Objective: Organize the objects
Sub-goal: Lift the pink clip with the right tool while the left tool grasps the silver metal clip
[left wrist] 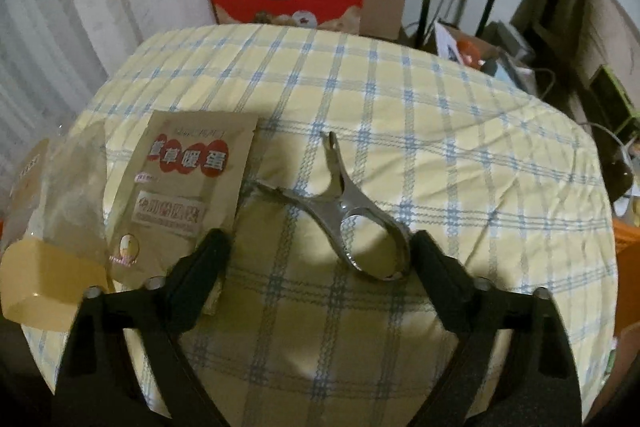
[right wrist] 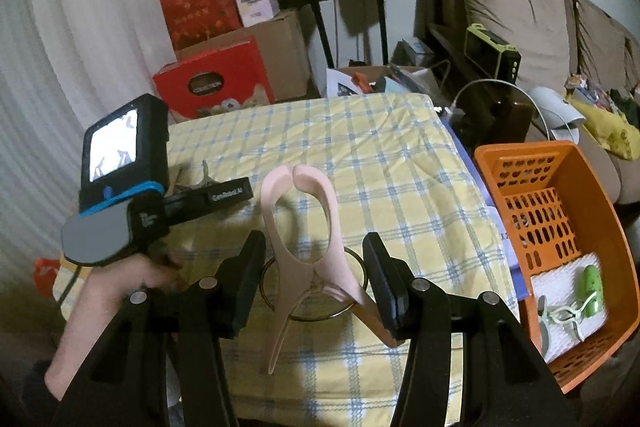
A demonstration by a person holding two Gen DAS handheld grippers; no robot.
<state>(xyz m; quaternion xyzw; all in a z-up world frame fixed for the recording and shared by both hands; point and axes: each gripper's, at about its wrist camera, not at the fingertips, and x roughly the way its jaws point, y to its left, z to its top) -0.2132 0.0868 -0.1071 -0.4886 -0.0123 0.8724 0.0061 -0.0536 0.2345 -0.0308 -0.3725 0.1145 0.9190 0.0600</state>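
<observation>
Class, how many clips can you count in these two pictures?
3: a metal clip on the cloth, a pink clip in the right gripper, a green clip in the basket. Others may be hidden.

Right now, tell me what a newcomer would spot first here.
The pink clip stands out, held between the right claw pads above the checked cloth. Next, the orange basket at the table's right edge, and the metal clip lying just ahead of the open left claw.
</observation>
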